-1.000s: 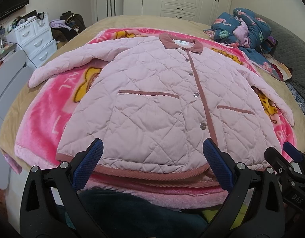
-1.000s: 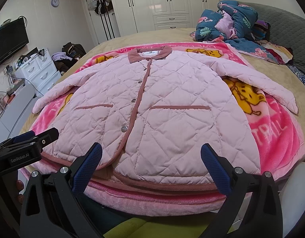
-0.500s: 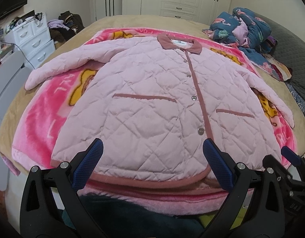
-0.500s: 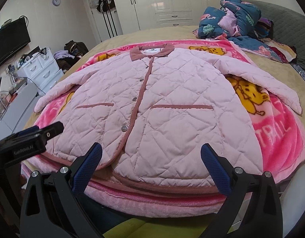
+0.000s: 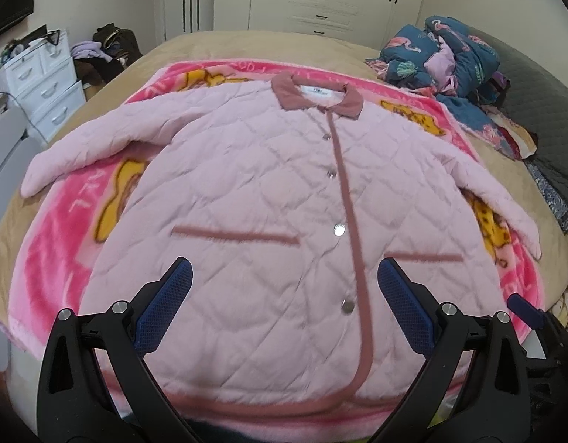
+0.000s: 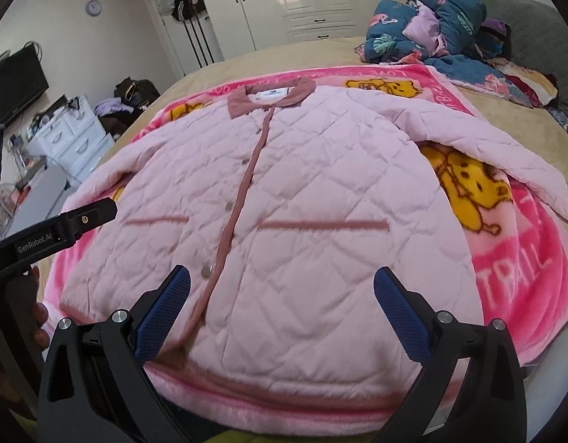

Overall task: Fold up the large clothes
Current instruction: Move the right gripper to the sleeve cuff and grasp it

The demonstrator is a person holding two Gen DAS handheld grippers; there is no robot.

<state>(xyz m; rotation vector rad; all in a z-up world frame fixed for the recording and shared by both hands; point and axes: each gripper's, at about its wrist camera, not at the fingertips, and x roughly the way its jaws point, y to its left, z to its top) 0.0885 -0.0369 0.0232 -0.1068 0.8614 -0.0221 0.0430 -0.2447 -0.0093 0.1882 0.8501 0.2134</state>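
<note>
At the far left, a white drawer unit (image 5: 44, 85) stands beside the bed (image 5: 217, 46). The jacket's left sleeve (image 5: 88, 147) lies spread out toward it over the pink cartoon blanket (image 5: 62, 229). The left gripper (image 5: 284, 302) hovers above the near hem with its blue-padded fingers (image 5: 166, 302) spread wide — nothing is between them. The pink quilted jacket (image 5: 265, 192) lies flat and front-up in the middle of the blanket, buttoned, collar (image 5: 317, 96) at the far end, hem at the near edge. The right gripper (image 6: 282, 306) hangs over the hem to the right of the button strip, its fingers (image 6: 402, 313) likewise parted and empty. The right sleeve (image 6: 498, 158) angles outward over the blanket — beyond it, at the far right, sits a heap of blue floral bedding (image 6: 431, 22).
</note>
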